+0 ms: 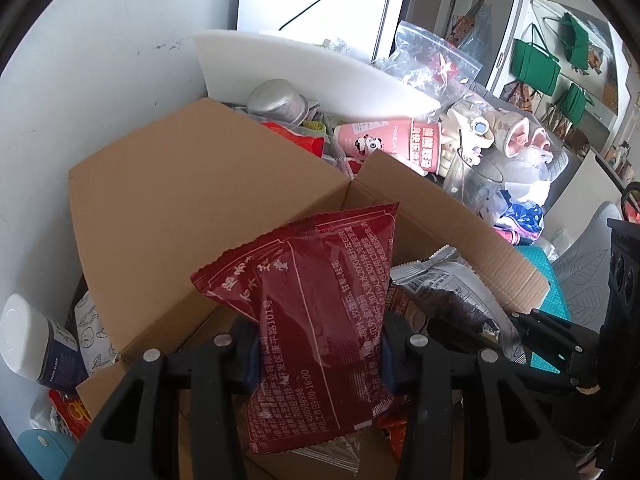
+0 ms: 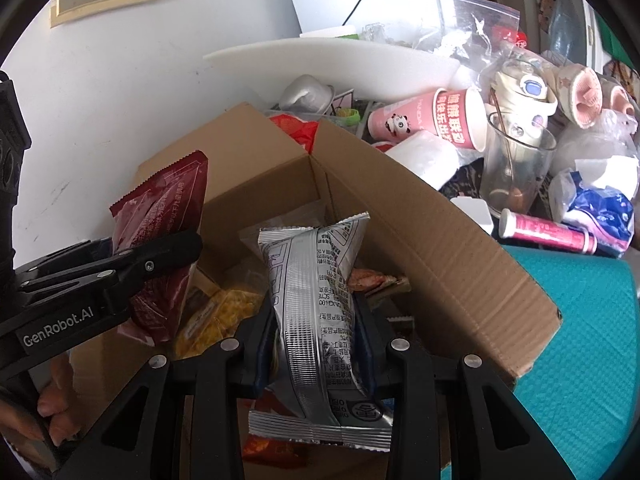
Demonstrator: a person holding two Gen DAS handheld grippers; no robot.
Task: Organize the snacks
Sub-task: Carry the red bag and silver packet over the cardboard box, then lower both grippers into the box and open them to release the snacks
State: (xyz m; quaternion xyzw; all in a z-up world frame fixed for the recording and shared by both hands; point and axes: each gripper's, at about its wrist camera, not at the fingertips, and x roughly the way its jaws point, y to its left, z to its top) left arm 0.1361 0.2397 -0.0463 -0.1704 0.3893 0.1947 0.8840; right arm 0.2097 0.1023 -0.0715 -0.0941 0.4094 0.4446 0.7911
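Over the open cardboard box I hold two snacks: my left gripper squeezes a red packet, my right gripper a silver packet. Some snacks lie inside already; these two still need dropping in.

a teal mat covers the surface to the right of the right claw, and the open cardboard box sits on it straight ahead of both claws, its right flap hanging over the mat; beyond that flap, further right and ahead, lie a pink tube on its side, a clear glass standing upright, a tipped pink paper cup and crumpled plastic bags. left of the left claw, beside the box, a white-capped bottle lies tilted.
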